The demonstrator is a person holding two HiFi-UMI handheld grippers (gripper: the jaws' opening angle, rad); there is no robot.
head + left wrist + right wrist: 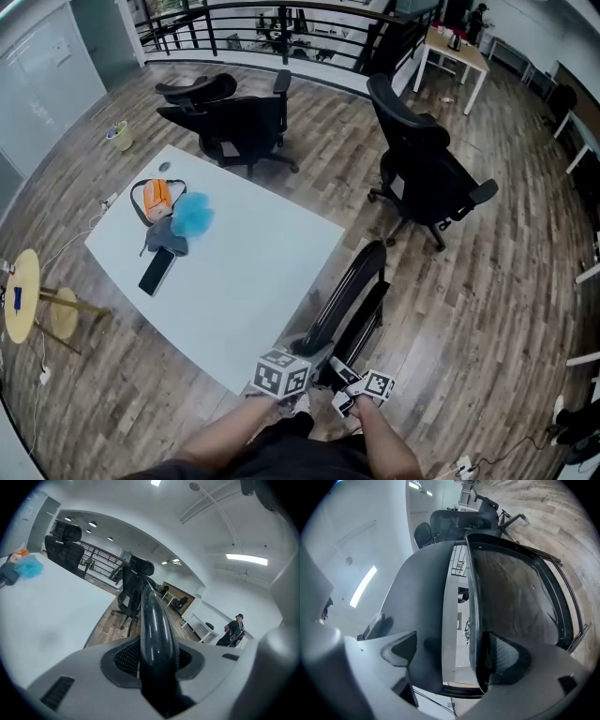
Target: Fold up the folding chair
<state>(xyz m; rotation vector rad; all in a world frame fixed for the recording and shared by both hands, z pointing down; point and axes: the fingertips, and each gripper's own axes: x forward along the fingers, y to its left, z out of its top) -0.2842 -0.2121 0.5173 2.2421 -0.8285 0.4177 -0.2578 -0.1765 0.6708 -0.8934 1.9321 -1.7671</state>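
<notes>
Folding chair [349, 298] nearly flat, upright beside desk [253, 272] corner. Left gripper [307, 354] fingers clamp glossy frame tube, right gripper [342, 375] fingers pinch seat against frame. Looks stiff, lightish, slippery; grab tube, not panel.

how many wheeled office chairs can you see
2. One office chair stands at the far side of the white table, the other to the table's right. The folding chair is not counted. More may be hidden further back.
</notes>
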